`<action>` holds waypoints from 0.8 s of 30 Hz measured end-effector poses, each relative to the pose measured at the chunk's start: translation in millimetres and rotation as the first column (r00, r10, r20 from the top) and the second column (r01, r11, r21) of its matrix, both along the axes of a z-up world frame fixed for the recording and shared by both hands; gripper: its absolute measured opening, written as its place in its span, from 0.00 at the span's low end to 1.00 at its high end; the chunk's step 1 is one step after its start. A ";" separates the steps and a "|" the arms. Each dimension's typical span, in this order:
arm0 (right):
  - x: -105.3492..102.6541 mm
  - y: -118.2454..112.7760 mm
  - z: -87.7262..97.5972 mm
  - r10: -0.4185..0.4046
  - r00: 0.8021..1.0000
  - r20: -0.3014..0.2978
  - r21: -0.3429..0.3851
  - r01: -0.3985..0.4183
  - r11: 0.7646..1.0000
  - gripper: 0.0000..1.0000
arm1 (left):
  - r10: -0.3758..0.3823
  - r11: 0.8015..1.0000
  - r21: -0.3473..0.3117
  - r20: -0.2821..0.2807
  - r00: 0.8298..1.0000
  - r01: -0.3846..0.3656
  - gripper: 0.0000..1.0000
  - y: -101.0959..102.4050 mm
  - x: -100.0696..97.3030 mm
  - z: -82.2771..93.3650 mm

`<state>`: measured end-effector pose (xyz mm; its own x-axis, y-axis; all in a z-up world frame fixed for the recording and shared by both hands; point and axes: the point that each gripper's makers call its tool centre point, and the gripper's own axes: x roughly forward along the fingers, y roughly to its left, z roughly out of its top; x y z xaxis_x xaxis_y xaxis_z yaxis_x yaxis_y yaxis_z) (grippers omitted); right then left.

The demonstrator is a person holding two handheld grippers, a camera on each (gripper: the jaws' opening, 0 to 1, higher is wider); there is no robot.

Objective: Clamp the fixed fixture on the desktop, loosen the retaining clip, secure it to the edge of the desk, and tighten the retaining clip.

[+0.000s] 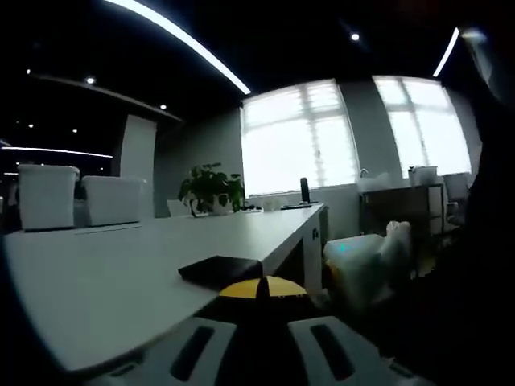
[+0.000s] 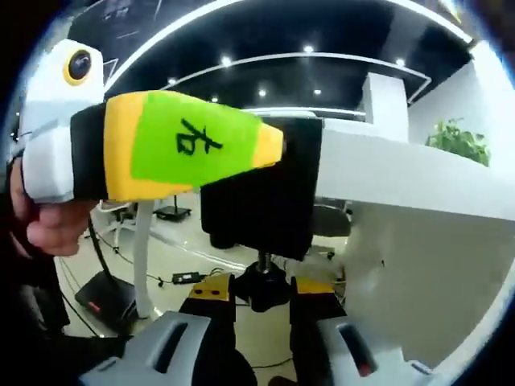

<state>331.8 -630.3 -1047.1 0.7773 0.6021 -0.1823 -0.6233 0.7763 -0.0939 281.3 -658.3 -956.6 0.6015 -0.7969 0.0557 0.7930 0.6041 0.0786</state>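
The black fixture [image 2: 261, 189] hangs on the edge of the white desk [image 2: 402, 173]; its flat top plate [image 1: 221, 269] lies on the desktop [image 1: 121, 273]. My left gripper [image 1: 261, 288] has its yellow tips closed together at the fixture, just behind that plate. From the right gripper view, the left gripper [image 2: 278, 145] comes in from the left, green and yellow, held by a hand [image 2: 52, 221], its tip against the fixture's top. Below the desk, my right gripper [image 2: 263, 291] has both yellow-padded jaws against the black retaining knob [image 2: 261, 283] under the fixture.
A potted plant [image 1: 211, 189] and white chair backs [image 1: 48, 195] stand at the desk's far side. A white plastic bag [image 1: 366, 261] lies beyond the desk end. Under the desk are a chair base [image 2: 322, 221], cables and a black box [image 2: 109, 297] on the floor.
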 end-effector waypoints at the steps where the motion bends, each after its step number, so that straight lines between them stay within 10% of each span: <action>1: 0.5 0.2 -0.4 0.052 0.999 0.002 -0.012 -0.051 0.999 0.22 | 0.001 1.000 0.003 0.003 1.000 -0.001 0.01 0.3 0.3 0.0; 9: -3.8 4.6 -1.1 0.365 0.931 0.016 -0.090 -0.363 0.928 0.22 | 0.003 1.000 0.012 0.004 1.000 -0.003 0.01 -0.6 1.1 -1.8; 18: -3.8 10.4 -2.4 0.532 0.846 0.026 -0.093 -0.528 0.844 0.22 | 0.001 1.000 0.012 0.010 1.000 -0.001 0.01 -0.2 1.3 -1.3; 24: -1.5 9.4 -1.4 0.488 0.873 0.003 -0.076 -0.486 0.870 0.24 | 0.001 1.000 0.005 0.009 1.000 -0.001 0.01 -0.3 0.9 -0.6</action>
